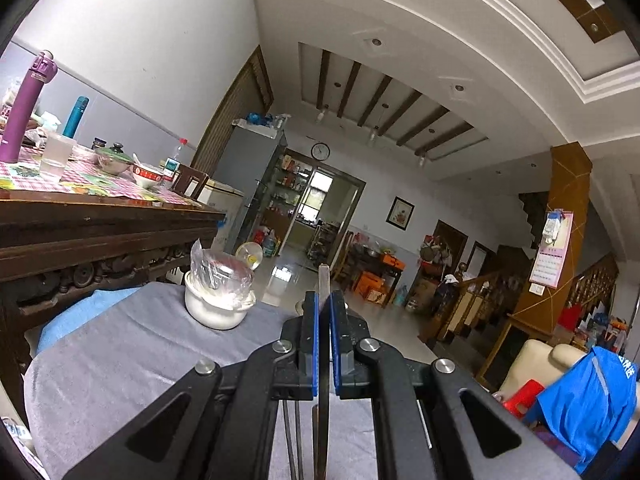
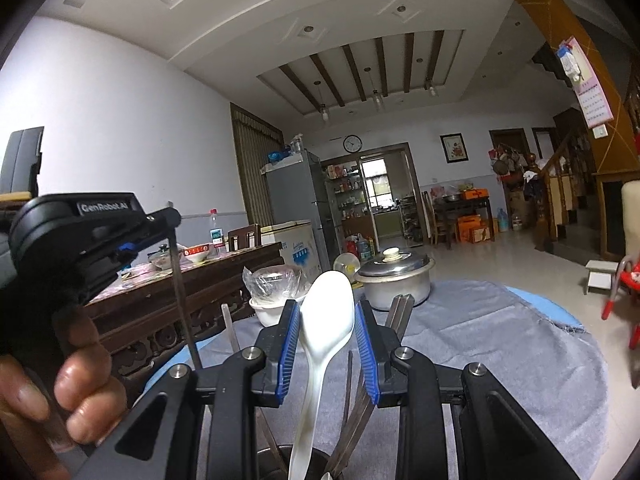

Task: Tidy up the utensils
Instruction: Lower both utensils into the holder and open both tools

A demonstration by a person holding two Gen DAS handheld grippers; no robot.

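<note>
Fingers of the left gripper (image 1: 324,304) are clenched on a thin metal utensil (image 1: 323,280) standing upright between their blue pads, its kind hard to tell edge-on; the right wrist view shows that gripper (image 2: 170,216) from the side, carried by a person's hand (image 2: 60,392). Fingers of the right gripper (image 2: 327,320) grasp a white plastic spoon (image 2: 326,320), bowl up, its handle reaching down toward a dark holder (image 2: 280,454) with other metal utensils (image 2: 396,320) near the tabletop's front edge. On the grey cloth (image 2: 500,352) farther back stand a white bowl under plastic wrap (image 1: 218,298) and a lidded steel pot (image 2: 394,278).
</note>
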